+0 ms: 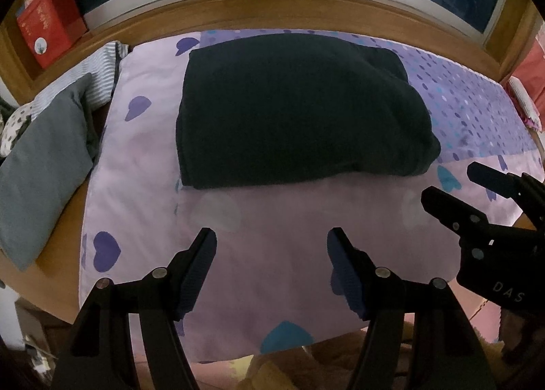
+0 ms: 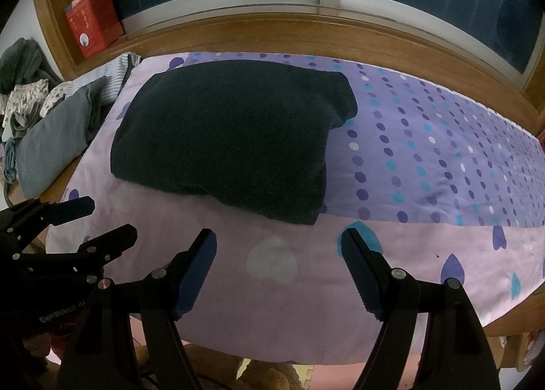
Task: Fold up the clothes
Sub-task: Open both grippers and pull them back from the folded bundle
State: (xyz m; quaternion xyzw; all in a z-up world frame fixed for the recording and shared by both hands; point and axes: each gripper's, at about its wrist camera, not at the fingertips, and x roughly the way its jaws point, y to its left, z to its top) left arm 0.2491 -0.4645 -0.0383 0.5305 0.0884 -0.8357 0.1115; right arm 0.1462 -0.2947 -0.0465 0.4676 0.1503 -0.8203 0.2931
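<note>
Both tongs gape with nothing between them: left gripper (image 1: 271, 254), right gripper (image 2: 277, 254), near side of the dark garment (image 1: 296, 107). It sits folded mid-sheet (image 1: 272, 254). Risk: a one-layer pinch undoes the thick fold. "DAS" shows on the right gripper body; red box (image 1: 47, 29) beyond it, unreadable.

Bare sheet (image 2: 272, 288) open in front of the folded dark garment (image 2: 231, 138), more to its right; grey clothes (image 2: 54, 138) crowding the left edge.
</note>
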